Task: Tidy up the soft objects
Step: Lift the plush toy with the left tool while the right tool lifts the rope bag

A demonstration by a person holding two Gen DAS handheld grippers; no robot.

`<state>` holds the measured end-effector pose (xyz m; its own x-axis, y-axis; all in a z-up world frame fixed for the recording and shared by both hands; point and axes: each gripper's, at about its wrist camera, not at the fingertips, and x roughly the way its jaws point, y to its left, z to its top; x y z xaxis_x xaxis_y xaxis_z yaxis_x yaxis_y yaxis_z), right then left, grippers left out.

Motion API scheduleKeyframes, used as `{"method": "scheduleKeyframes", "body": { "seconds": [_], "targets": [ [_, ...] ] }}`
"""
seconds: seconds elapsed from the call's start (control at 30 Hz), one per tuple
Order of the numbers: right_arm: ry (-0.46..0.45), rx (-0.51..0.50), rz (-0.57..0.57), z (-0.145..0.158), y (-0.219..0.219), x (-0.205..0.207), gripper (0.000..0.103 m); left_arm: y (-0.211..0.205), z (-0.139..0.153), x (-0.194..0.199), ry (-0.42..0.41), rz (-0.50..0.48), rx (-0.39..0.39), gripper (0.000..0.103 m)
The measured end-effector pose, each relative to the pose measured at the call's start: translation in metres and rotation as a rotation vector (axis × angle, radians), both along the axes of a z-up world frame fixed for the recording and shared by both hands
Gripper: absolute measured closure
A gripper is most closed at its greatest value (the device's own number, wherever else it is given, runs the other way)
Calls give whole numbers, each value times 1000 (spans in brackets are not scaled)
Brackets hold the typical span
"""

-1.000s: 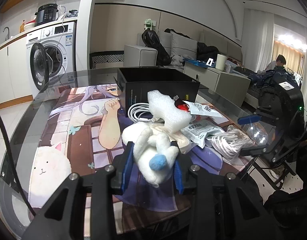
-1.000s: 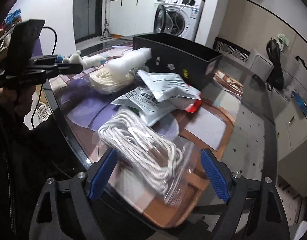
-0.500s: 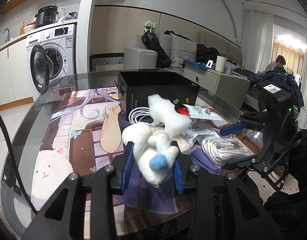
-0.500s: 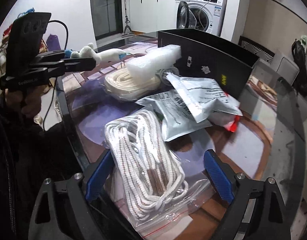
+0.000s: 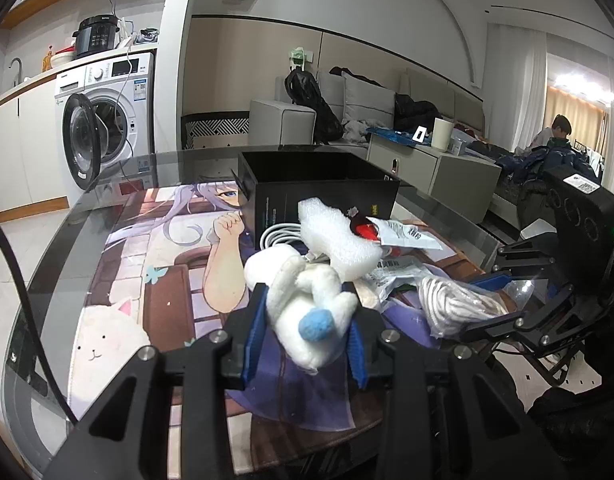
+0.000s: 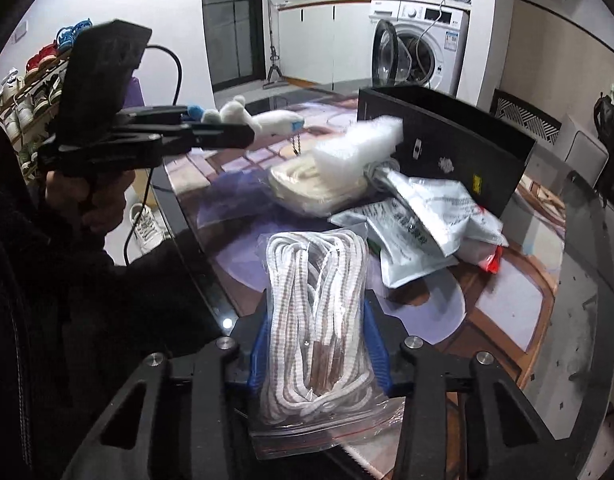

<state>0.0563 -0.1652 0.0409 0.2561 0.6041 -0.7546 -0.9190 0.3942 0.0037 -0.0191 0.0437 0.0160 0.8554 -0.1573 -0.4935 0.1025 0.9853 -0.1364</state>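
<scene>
My right claw (image 6: pixel 317 354) is clenched on the bagged rope (image 6: pixel 317 308): both blue pads press the clear zip bag from either side, squeezing the white coil narrow at its middle. The bag's sealed end hangs loose below the pads, toward me, at the near edge of the table (image 6: pixel 587 264). My left claw (image 5: pixel 305 338) is clamped on the white plush toy (image 5: pixel 307 300), its blue tail poking out toward the camera, and holds it in the air above the near-left edge of the table.

Further out, on the printed mat (image 5: pixel 155 264), lie a second coil of pale cord (image 6: pixel 315 188) with a block of white foam (image 6: pixel 355 152) on it, then two grey mailer pouches (image 6: pixel 427 220) overlapping a red packet (image 6: pixel 493 260). Behind them, toward the far edge, stands the open black box (image 6: pixel 447 136), which I judge to be the place for the soft things.

The risks I see: the plastic is slick and the rope inside can shift, so the bag may slide out of the pads when I lift or swing it. The loose sealed end could catch on the table edge. Carrying it low to the box, I could sweep the pouches or knock the foam off its coil. With both claws loaded and heading for one box, they could collide over it.
</scene>
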Motion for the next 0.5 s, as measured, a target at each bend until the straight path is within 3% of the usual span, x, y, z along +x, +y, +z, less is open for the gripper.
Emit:
{"method": "scheduleKeyframes", "body": {
  "seconds": [0.3,0.5],
  "targets": [
    [-88,198,-134,46,-19,12,61,2,14,3,-37,-6,-5,69],
    [-114,250,-229,61,-21,26,61,0,32,18,-66,-33,-31,69]
  ]
}}
